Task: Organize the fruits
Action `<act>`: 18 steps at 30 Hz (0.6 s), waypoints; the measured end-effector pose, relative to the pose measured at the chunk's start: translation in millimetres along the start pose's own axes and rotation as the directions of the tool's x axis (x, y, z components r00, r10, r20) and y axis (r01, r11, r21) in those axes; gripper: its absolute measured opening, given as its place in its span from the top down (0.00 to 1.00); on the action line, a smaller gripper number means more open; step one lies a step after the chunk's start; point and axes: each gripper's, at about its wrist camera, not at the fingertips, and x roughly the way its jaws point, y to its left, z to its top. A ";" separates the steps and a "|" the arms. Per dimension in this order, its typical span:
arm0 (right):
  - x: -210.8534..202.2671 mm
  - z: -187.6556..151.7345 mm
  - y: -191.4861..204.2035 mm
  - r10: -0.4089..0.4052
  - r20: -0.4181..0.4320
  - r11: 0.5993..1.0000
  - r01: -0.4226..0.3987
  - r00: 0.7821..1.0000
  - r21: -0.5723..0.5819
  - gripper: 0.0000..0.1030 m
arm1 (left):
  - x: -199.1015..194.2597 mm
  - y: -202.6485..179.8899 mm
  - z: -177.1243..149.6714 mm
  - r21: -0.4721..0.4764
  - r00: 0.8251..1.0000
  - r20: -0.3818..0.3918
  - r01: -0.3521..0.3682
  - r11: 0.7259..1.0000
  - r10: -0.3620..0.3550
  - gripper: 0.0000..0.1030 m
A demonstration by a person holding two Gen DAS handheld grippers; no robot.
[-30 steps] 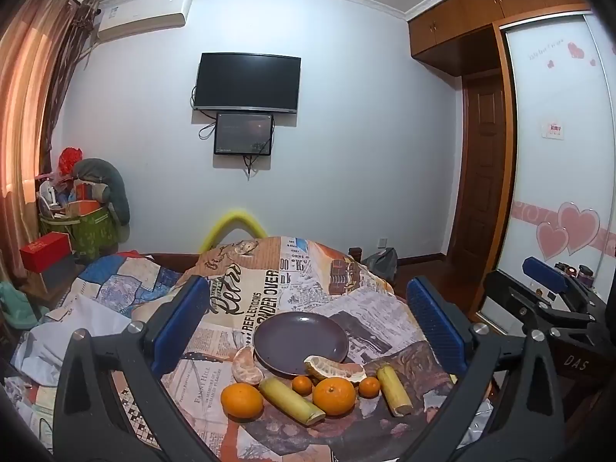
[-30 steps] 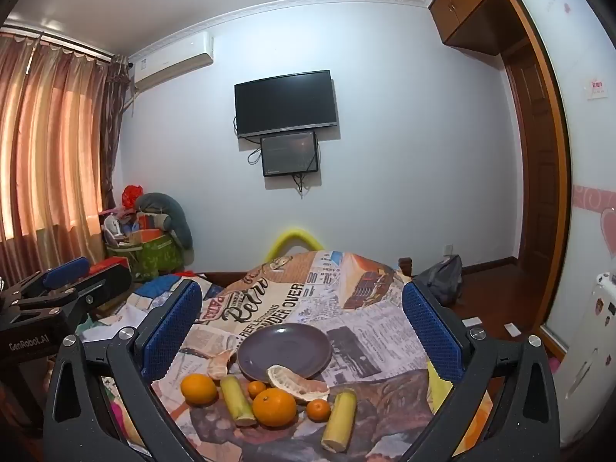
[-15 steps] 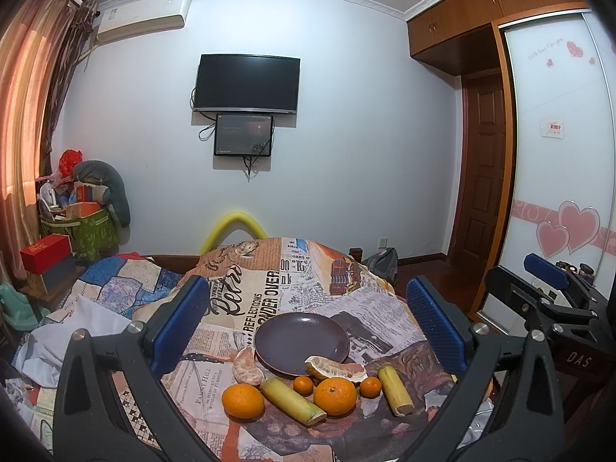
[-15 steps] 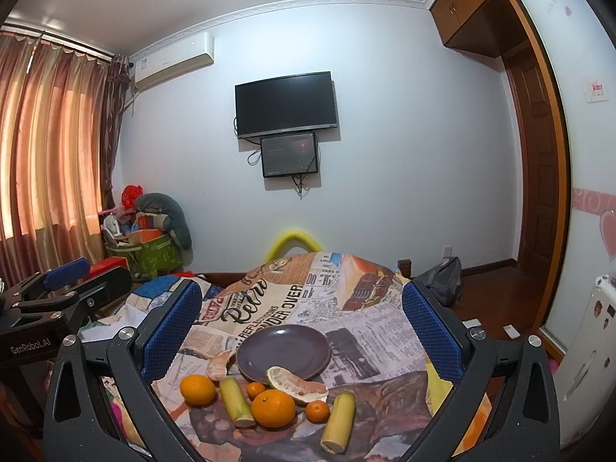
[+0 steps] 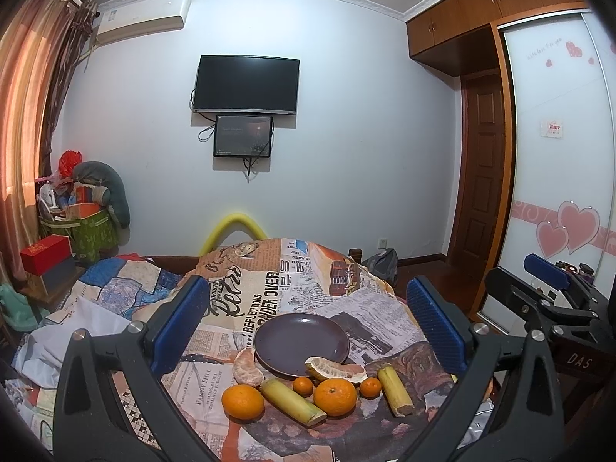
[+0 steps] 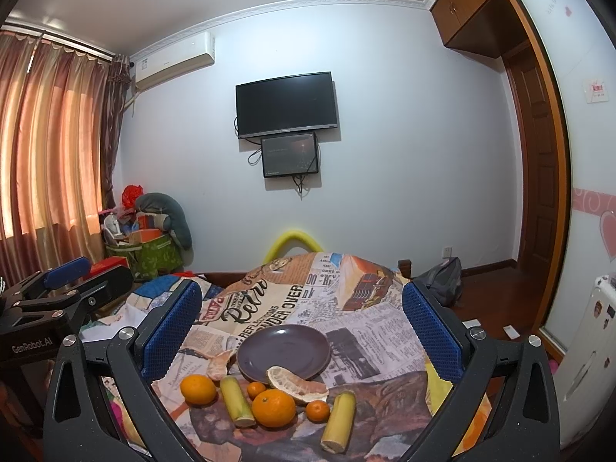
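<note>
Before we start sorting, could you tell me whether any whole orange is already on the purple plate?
No, the purple plate holds no whole orange; both large oranges lie on the tablecloth.

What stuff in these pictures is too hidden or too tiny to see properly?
- The plate's near rim, both views: a peeled citrus segment lies over it.
- The tablecloth's near edge, both views: cut off by the frame and each tool's own arms.
- The small screen's picture, both views: too dim and small.
- The wall notice, left wrist view: too small to read.
</note>
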 end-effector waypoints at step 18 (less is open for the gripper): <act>0.8 -0.7 0.7 -0.002 -0.005 1.000 0.002 1.000 -0.003 0.00 | -0.1 -3.3 -2.6 0.018 1.000 -0.001 0.013 1.000 -0.013 0.00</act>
